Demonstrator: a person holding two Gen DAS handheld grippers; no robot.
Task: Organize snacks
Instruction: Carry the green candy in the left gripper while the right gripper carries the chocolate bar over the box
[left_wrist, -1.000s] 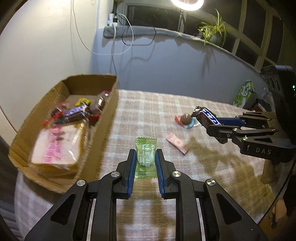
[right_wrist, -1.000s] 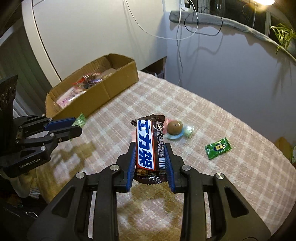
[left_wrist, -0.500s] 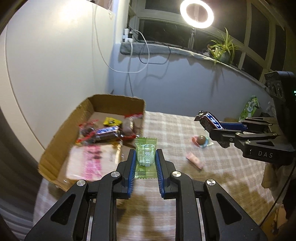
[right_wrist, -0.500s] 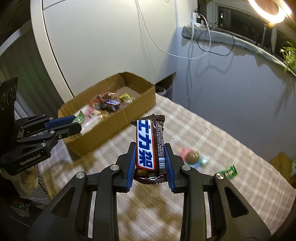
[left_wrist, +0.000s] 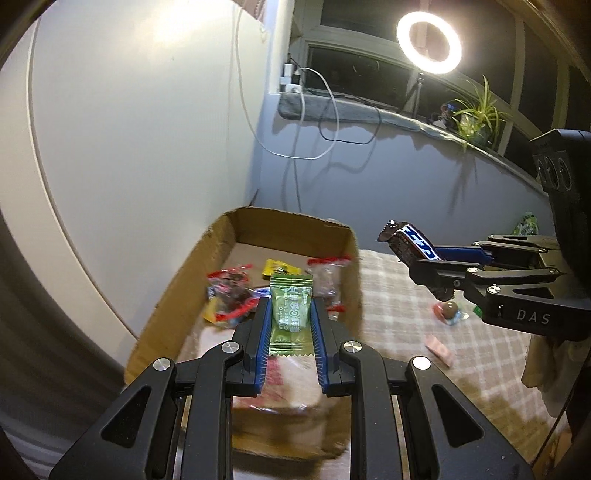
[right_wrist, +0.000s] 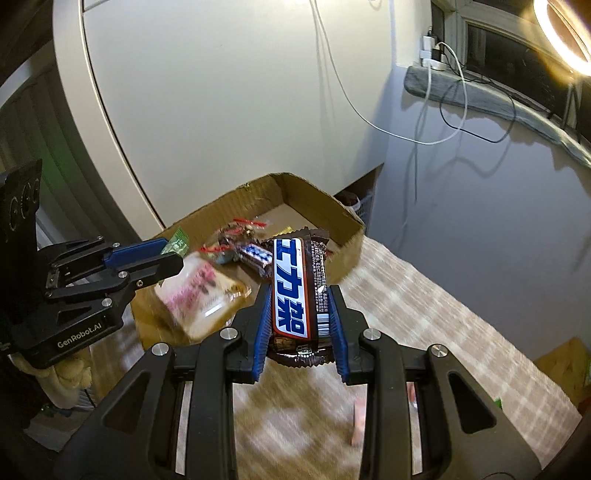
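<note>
Two handheld grippers are raised above a desk (left_wrist: 399, 295) covered in a beige checked cloth. The left gripper (left_wrist: 290, 325) has its jaws clamped on a small green candy packet (left_wrist: 290, 314), held flat between the blue pads with its top end sticking out past the fingertips. It hangs over the near end of an open cardboard box (left_wrist: 258, 229) that sits along the left edge of the desk, beside a white wall.

Inside the box lie several snacks: a large clear packet with pink print (right_wrist: 199, 291) at the near end, and further in a blue-and-white chocolate bar (right_wrist: 255, 254), some red-trimmed wrappers (left_wrist: 231, 291) and a small yellow packet (left_wrist: 275, 266).

The right gripper (right_wrist: 299, 314) has its jaws clamped on a brown chocolate bar with a blue-and-white label (right_wrist: 297, 291), gripped by its long sides, the far end poking forward. It is held in the air just beside the box's right wall, at the side facing the middle of the desk.

On the cloth, well apart from the box, a round chocolate ball (left_wrist: 448, 309) rests on a pale blue wrapper, and a small pink packet (left_wrist: 439, 349) lies near it, closer to the front edge. A lit ring light (left_wrist: 428, 42) and a potted plant (left_wrist: 474, 118) stand on the window ledge behind the desk.
</note>
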